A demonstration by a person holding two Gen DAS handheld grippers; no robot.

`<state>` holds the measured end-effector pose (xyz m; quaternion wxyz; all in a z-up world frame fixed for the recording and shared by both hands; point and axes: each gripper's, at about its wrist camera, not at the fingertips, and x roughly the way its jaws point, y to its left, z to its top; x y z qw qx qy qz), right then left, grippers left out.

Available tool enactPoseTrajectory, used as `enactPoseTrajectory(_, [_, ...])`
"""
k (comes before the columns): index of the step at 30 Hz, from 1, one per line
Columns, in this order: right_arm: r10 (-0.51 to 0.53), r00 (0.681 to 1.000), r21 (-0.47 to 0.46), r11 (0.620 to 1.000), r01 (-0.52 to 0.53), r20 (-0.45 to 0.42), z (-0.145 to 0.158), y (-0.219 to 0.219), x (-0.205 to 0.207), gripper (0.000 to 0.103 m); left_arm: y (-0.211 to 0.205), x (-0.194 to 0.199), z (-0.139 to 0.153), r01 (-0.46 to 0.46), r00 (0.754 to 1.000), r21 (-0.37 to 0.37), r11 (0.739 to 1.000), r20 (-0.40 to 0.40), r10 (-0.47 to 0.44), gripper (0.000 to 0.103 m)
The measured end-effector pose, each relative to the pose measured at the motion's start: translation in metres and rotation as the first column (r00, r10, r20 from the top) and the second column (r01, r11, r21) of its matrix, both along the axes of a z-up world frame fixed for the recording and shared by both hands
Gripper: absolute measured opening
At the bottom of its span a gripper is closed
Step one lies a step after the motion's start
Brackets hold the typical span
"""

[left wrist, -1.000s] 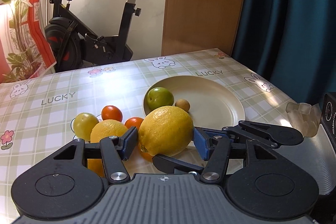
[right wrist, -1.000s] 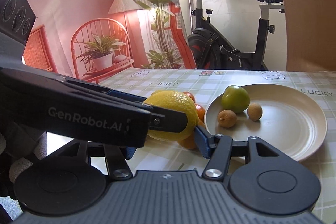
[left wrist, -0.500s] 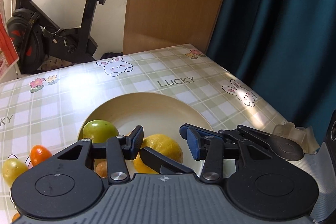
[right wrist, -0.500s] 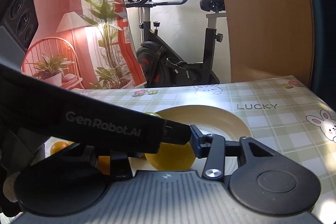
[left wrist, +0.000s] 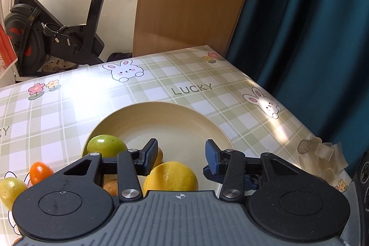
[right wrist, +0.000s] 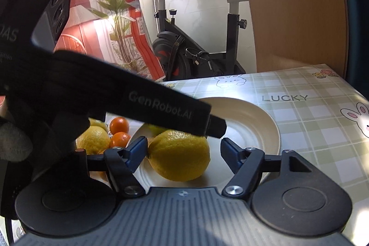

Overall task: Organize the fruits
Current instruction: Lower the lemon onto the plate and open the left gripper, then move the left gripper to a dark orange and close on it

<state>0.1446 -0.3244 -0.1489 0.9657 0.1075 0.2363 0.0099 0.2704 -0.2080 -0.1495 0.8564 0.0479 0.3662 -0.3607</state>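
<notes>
One big lemon [right wrist: 179,155], matte yellow, dimpled skin, sits on the near edge of the cream plate [right wrist: 258,121]; right gripper [right wrist: 183,153] jaws have just been opening, spread either side of it, pads clear; left gripper [left wrist: 181,159] hangs above it, jaws apart, gripping nothing.

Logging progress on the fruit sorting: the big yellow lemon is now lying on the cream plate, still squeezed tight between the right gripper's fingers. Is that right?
Not quite. The lemon does lie on the cream plate, but the right gripper is not squeezing it. Its fingers have just been opening and stand apart on either side of the lemon, with a clear gap at the right finger. The right wrist view shows this.
</notes>
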Motion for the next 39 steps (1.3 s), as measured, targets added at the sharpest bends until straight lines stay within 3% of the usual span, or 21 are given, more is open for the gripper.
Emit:
enactPoseTrajectory(13, [-0.02, 0.998, -0.055, 0.998, 0.016, -0.064, 0.0, 0.018, 0.013, 0.069, 0.068, -0.007, 0.034, -0.108, 0.993, -0.074, 0.991, 0.046, 0.111, 0.048])
enactPoseTrajectory(24, [0.044, 0.999, -0.104, 0.994, -0.041, 0.019, 0.02, 0.054, 0.0, 0.069, 0.147, -0.014, 0.029, -0.221, 0.975, -0.073, 0.973, 0.018, 0.223, 0.048])
enactPoseTrajectory(31, [0.112, 0.993, -0.123, 0.986, -0.108, 0.022, 0.022, 0.078, 0.007, 0.063, 0.191, -0.022, 0.02, -0.293, 0.956, -0.083, 0.952, -0.013, 0.293, 0.048])
enactPoseTrajectory(39, [0.208, 0.978, -0.124, 0.971, -0.206, 0.008, 0.02, 0.1, 0.014, 0.051, 0.206, -0.024, 0.005, -0.319, 0.947, -0.078, 0.945, -0.061, 0.314, 0.048])
